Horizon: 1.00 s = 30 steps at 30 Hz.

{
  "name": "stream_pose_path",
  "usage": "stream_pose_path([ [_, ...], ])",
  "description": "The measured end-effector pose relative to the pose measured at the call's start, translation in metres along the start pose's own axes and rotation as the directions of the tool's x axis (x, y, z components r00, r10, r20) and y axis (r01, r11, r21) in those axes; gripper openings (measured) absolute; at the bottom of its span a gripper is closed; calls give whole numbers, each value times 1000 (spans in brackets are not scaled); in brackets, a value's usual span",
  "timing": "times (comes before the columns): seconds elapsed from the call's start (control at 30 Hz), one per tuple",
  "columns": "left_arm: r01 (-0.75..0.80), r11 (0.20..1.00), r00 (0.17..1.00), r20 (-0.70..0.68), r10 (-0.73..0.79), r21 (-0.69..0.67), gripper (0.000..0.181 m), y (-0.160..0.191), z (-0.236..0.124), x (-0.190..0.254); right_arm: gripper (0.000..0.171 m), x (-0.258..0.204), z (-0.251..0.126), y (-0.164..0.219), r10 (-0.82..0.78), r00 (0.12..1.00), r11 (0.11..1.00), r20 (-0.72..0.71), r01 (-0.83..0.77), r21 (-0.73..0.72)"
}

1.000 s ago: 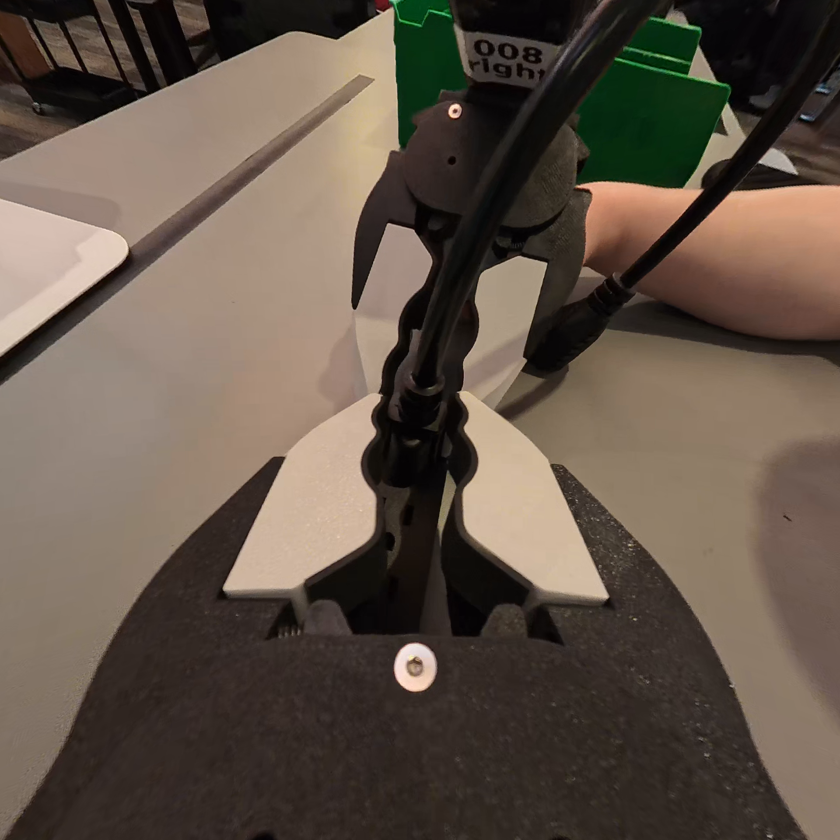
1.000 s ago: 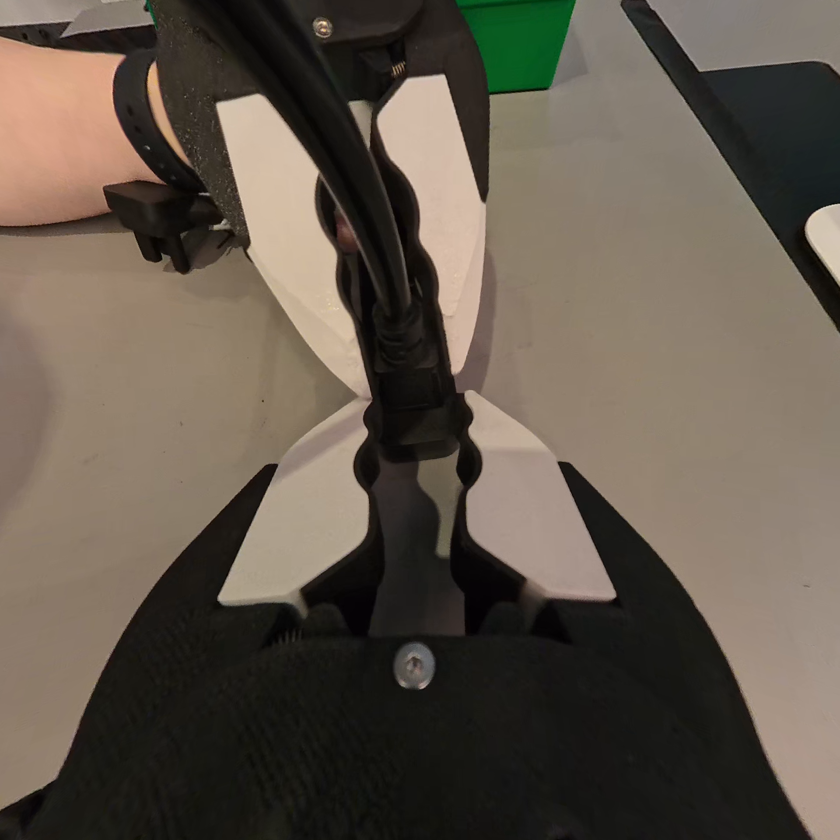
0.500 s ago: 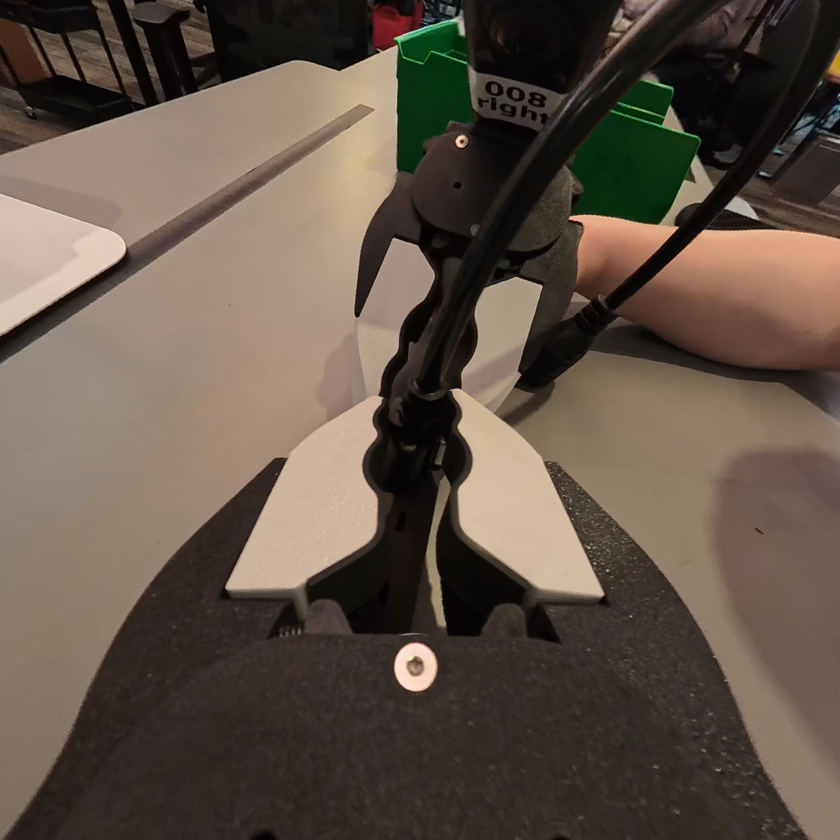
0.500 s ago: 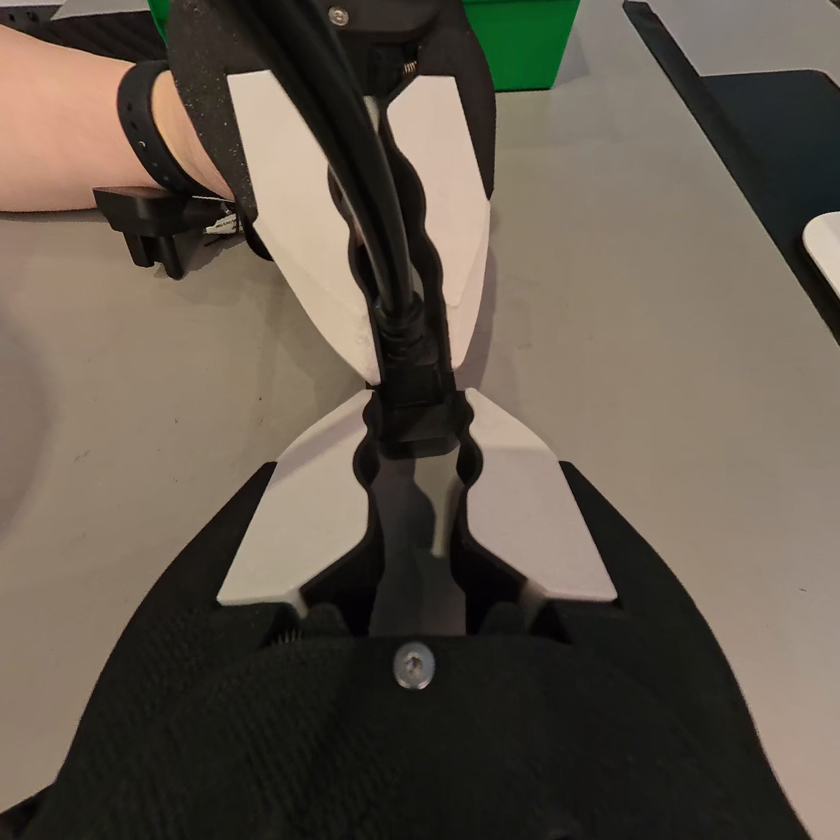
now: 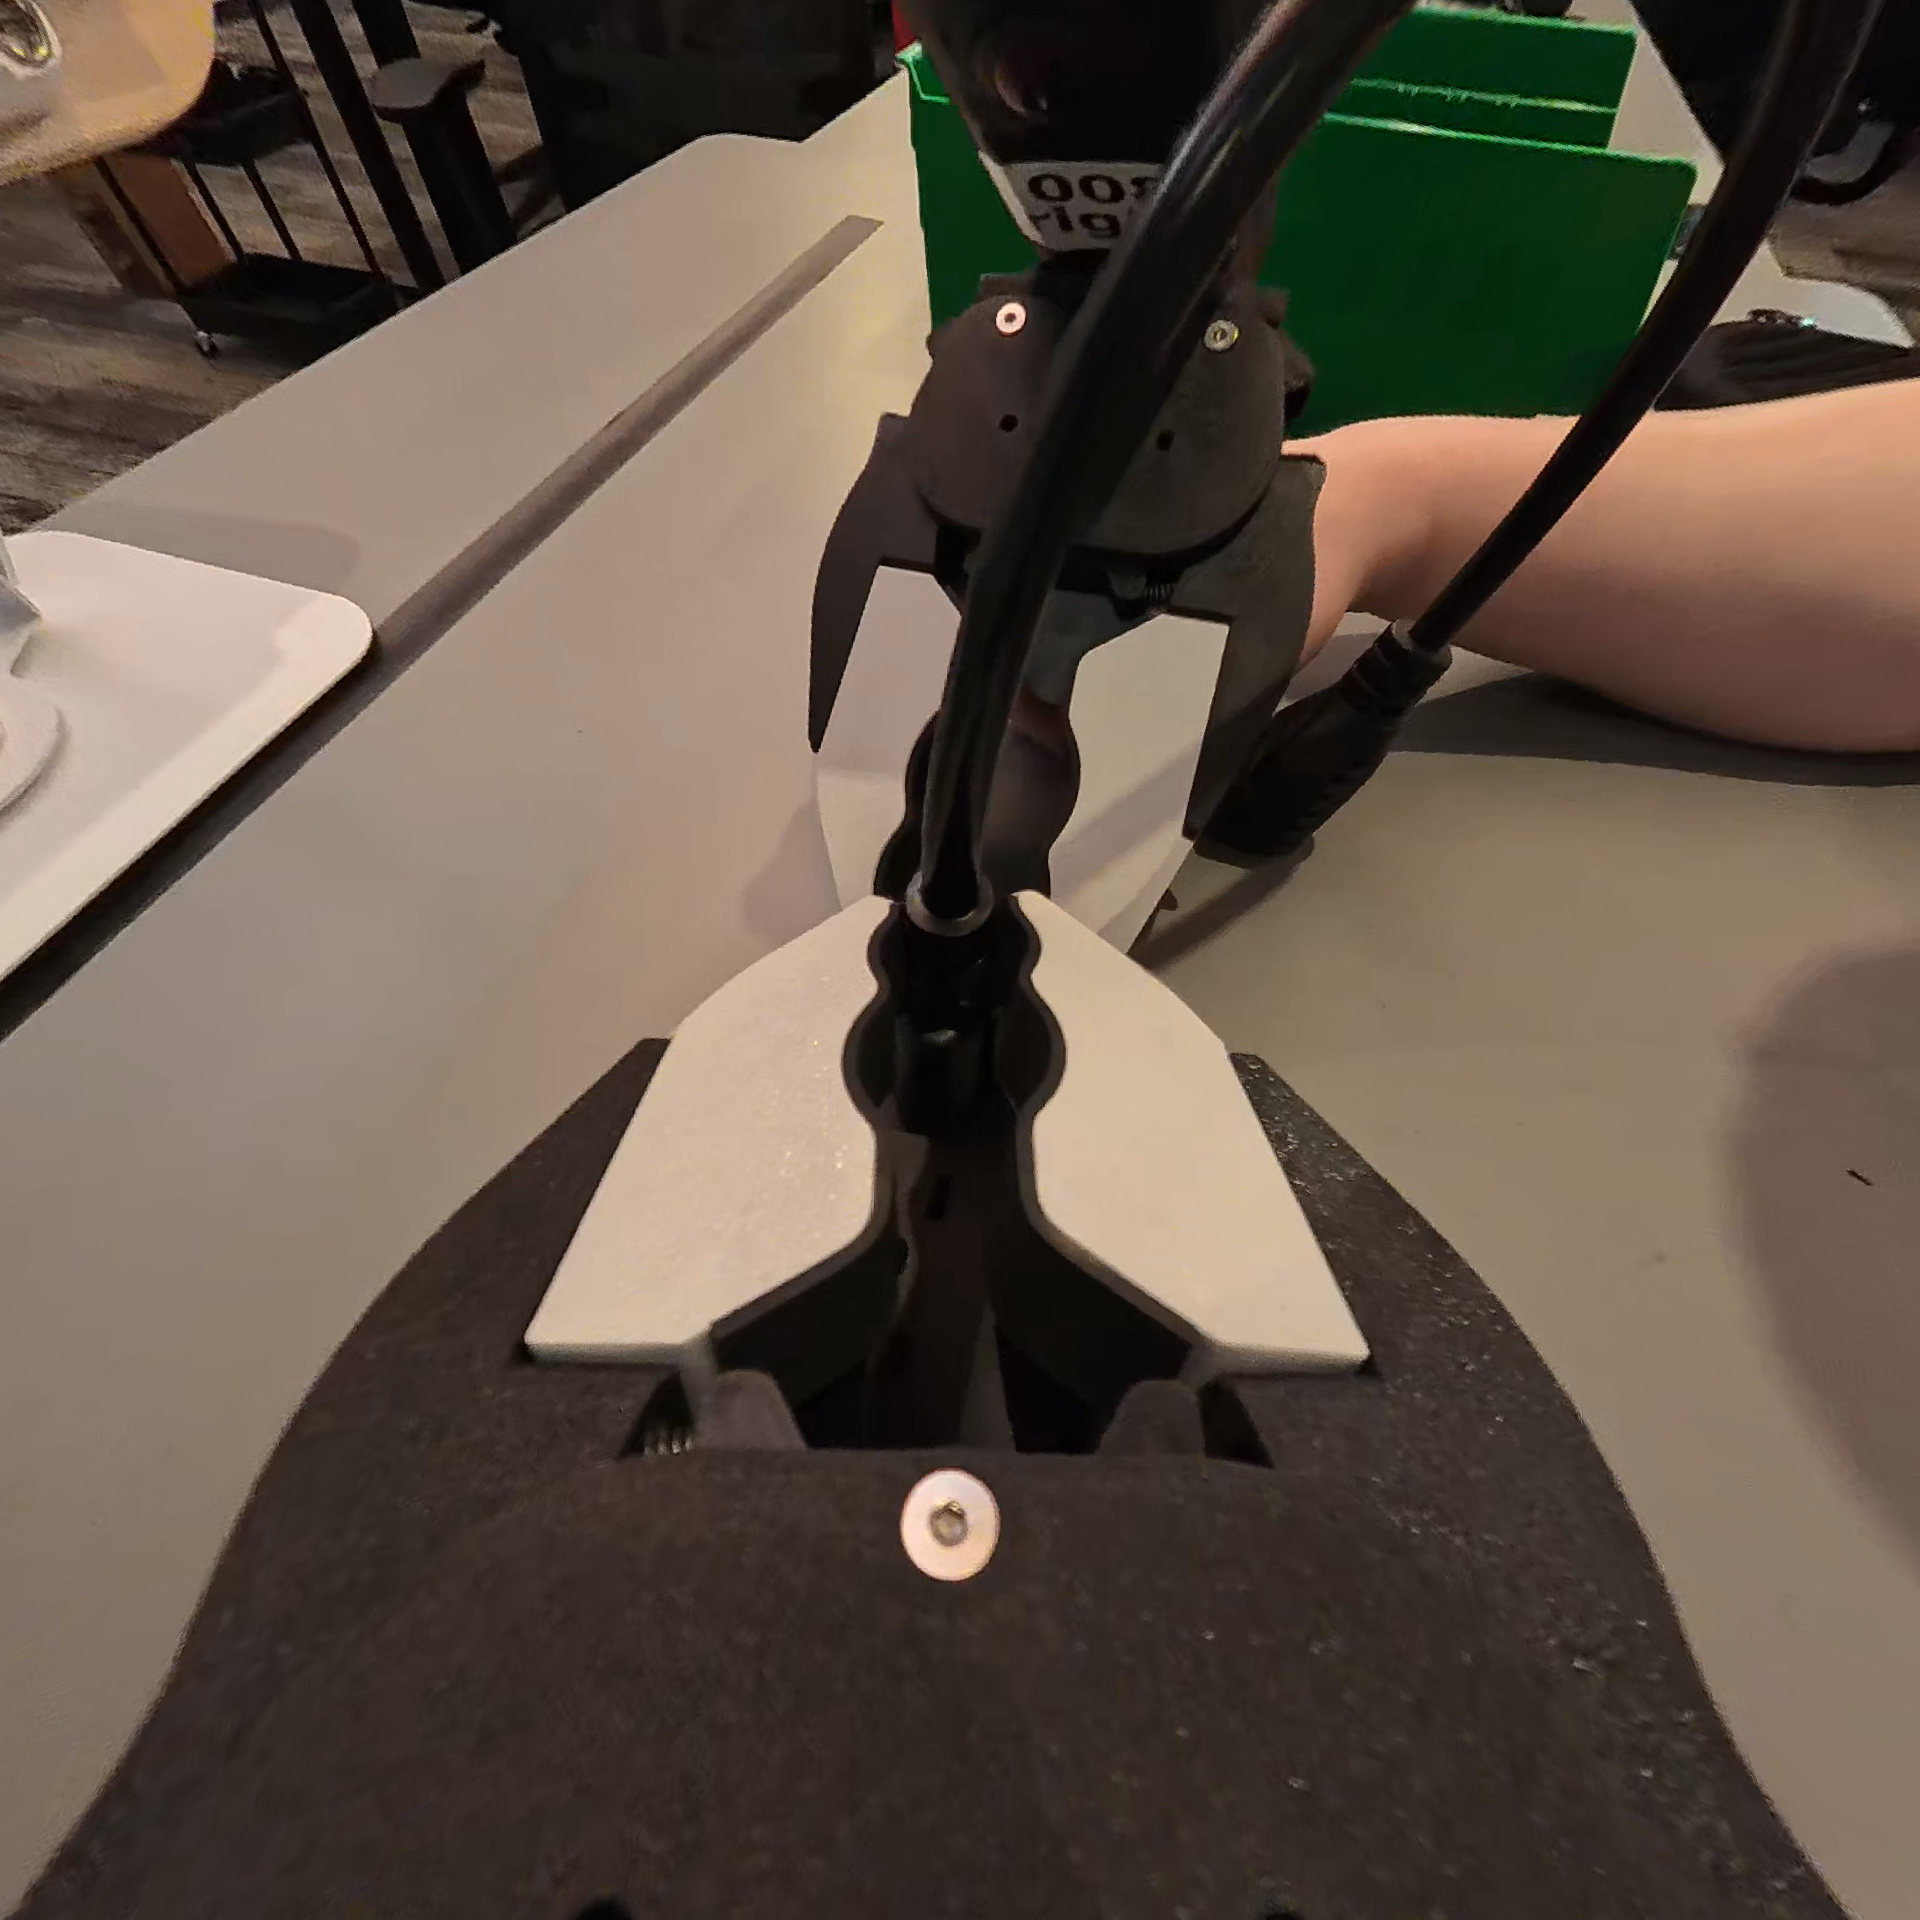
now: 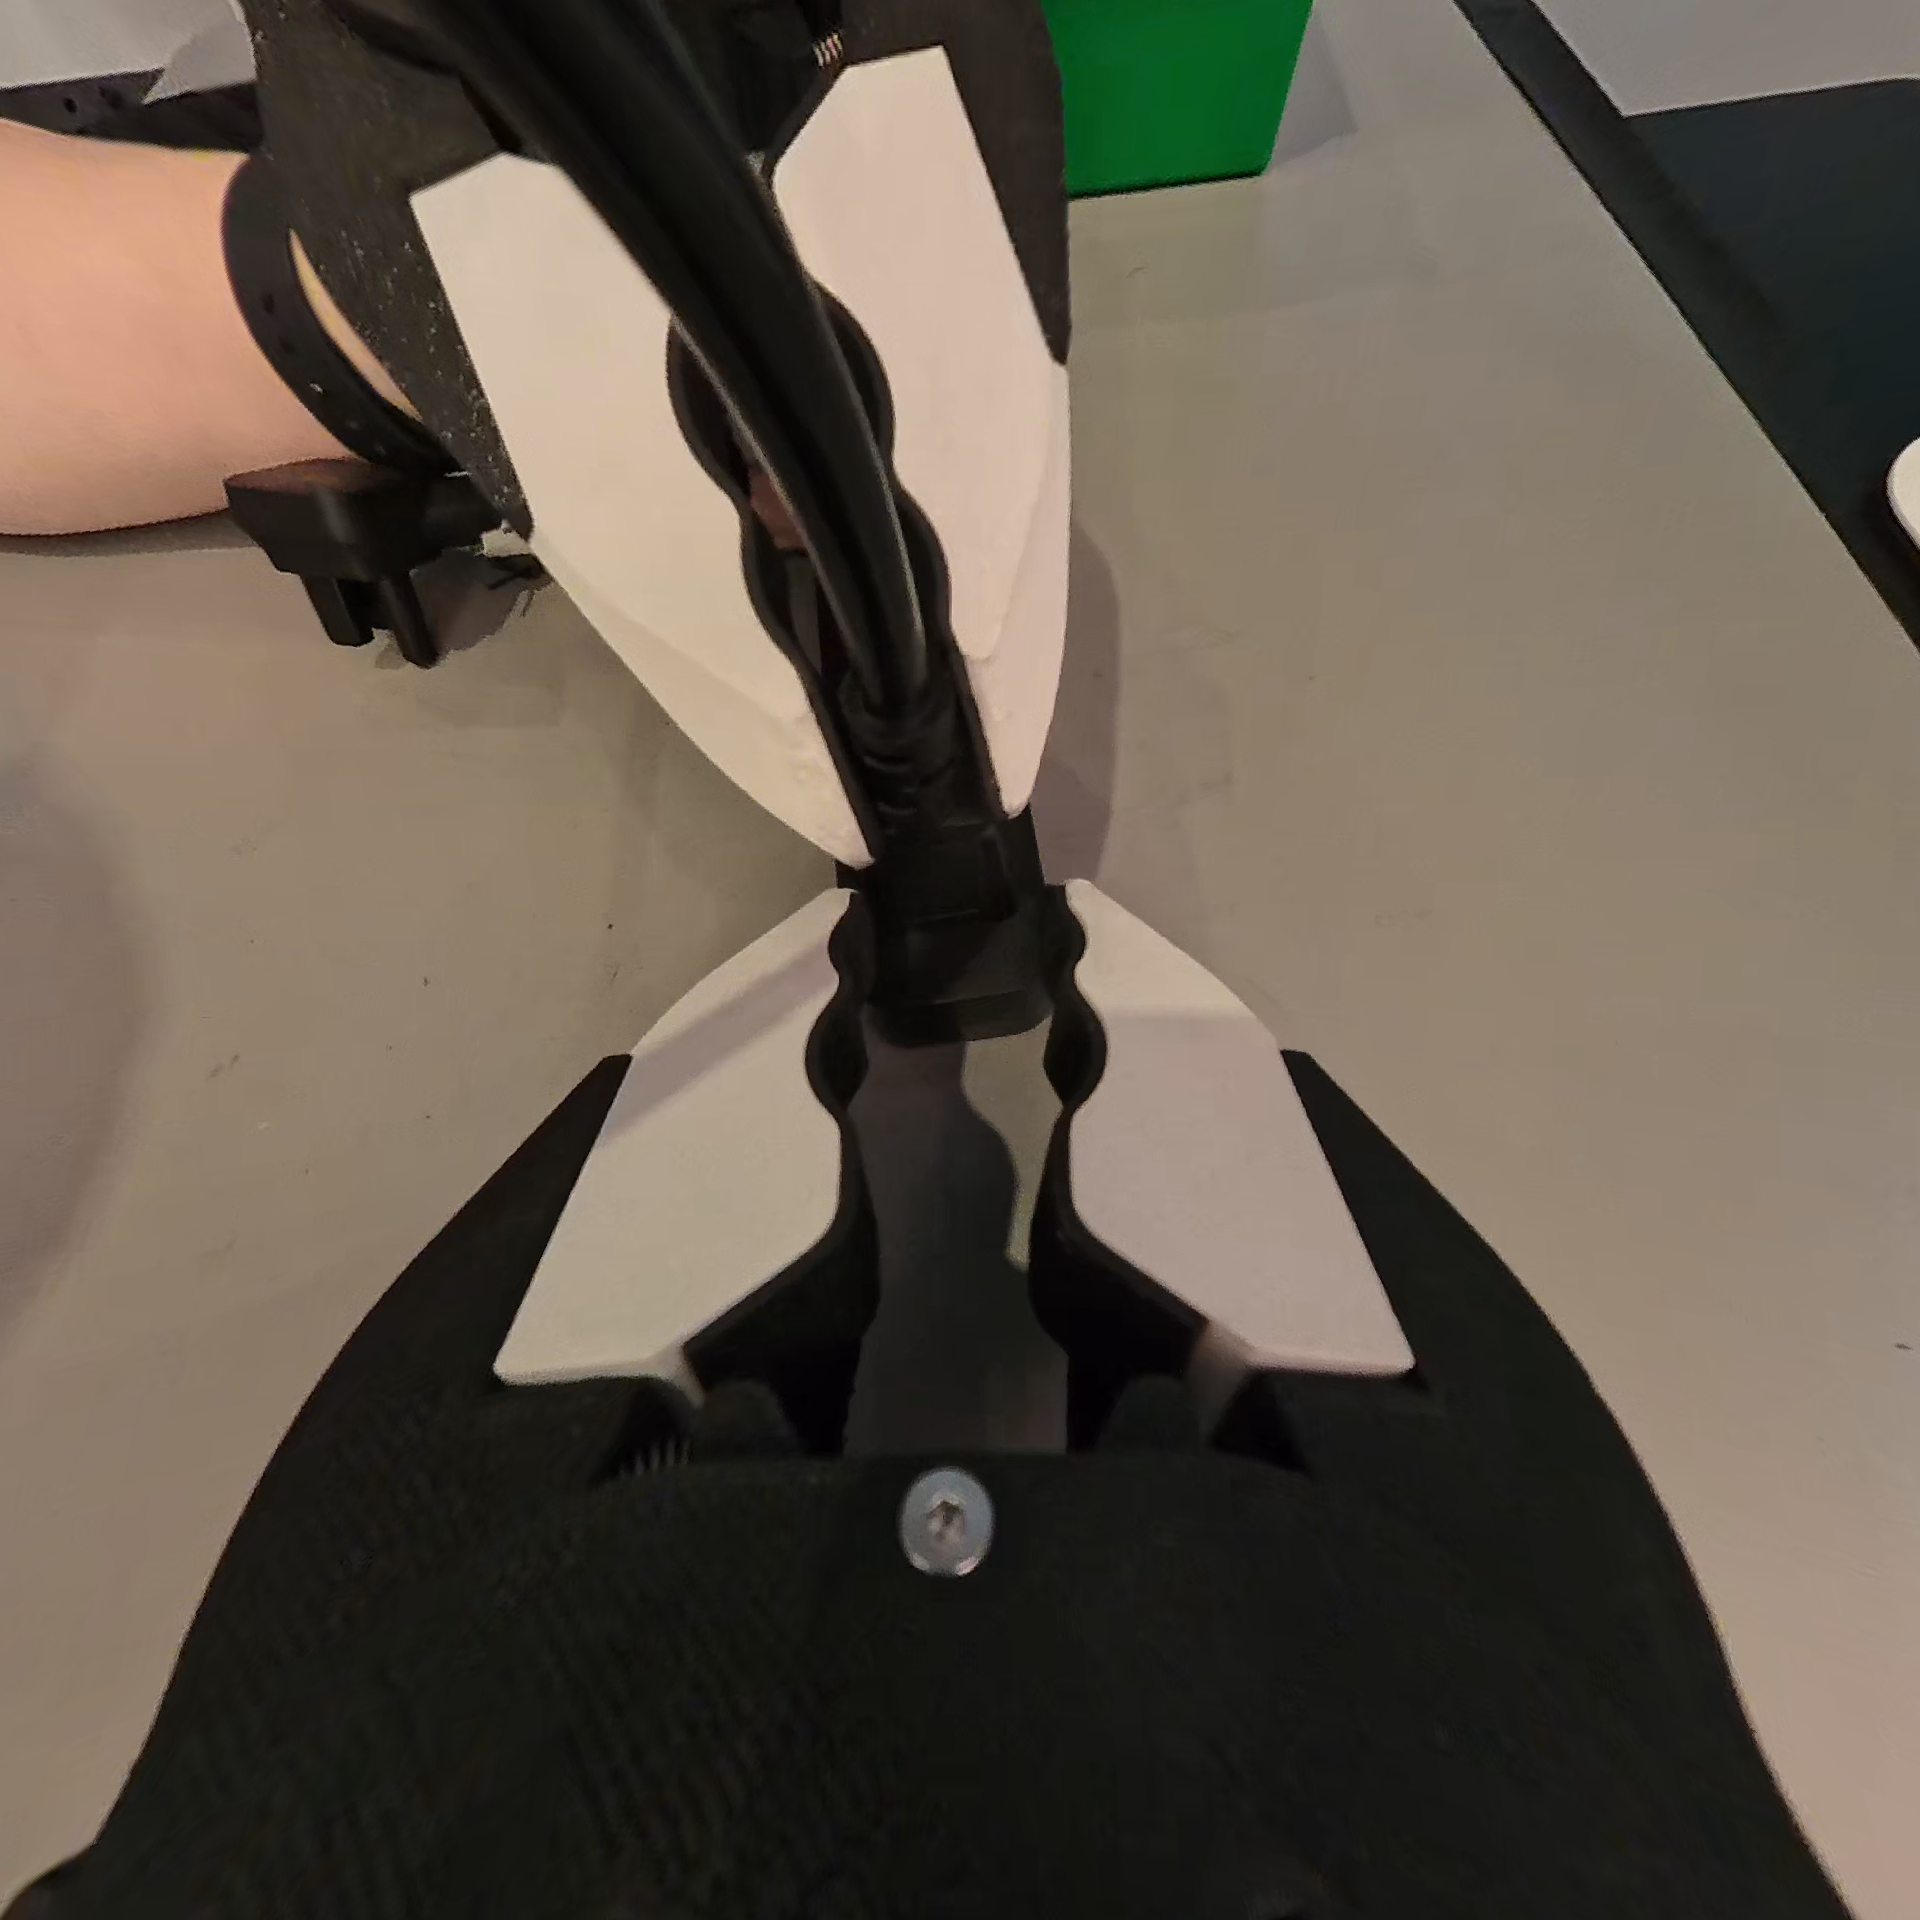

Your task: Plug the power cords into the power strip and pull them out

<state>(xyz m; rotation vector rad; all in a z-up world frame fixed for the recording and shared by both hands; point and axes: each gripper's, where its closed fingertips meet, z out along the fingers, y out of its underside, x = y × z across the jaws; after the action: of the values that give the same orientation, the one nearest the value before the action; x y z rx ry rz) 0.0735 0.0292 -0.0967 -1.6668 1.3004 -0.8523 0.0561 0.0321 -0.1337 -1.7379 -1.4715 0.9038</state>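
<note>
1. Black connector [image 6: 956, 966], pinched at my right gripper [image 6: 956, 935] fingertips.
2. My left gripper [image 5: 951, 935] clamps the cord [image 5: 1049, 499] end, tip to tip with it.
3. Second plug [image 5: 1309, 748] lies beyond my fingers on the table [image 5: 416, 935].

Grey table [image 5: 416, 935], green bin [image 5: 1455, 260], black plug [image 6: 353, 561], forearm [image 5: 1662, 582]

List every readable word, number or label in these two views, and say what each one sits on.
White label on the body of the right gripper, seen in the left wrist view: dark printed characters, partly hidden by the black cable; I do not transcribe writing.
Black connector held in the right gripper: any marking is too small to read.
Green bin: no writing visible.
</note>
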Motion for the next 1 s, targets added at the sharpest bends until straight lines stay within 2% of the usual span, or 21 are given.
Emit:
stream_pose_path([
  [0.07, 8, 1000, 1000, 8, -8, -18, 16, 0, 0, -1, 36, 0, 0, 0, 2, 1000, 1000, 1, -2, 1],
  [0.2, 130, 990, 990, -54, -128, 52, 16, -1, -4, -3, 36, 0, 0, -1, 6, 1000, 1000, 3, -6, 6],
  [0.47, 117, 991, 992, -52, -113, 63, 16, 2, -8, -2, 36, -1, 3, -2, -13, 1000, 1000, -5, 13, 1],
  [0.77, -2, 999, 1000, 22, 3, -53, 15, -3, 3, -1, 35, -1, 1, -3, -5, 1000, 1000, -7, 5, 13],
  [0.9, 98, 995, 995, -30, -97, 16, 16, 3, -9, -4, 36, 0, 5, -2, -11, 1000, 1000, -18, 11, -2],
  [1.0, 94, 995, 995, -36, -93, 28, 16, 4, -11, -4, 36, -2, 7, -3, -18, 1000, 1000, -16, 18, -3],
])
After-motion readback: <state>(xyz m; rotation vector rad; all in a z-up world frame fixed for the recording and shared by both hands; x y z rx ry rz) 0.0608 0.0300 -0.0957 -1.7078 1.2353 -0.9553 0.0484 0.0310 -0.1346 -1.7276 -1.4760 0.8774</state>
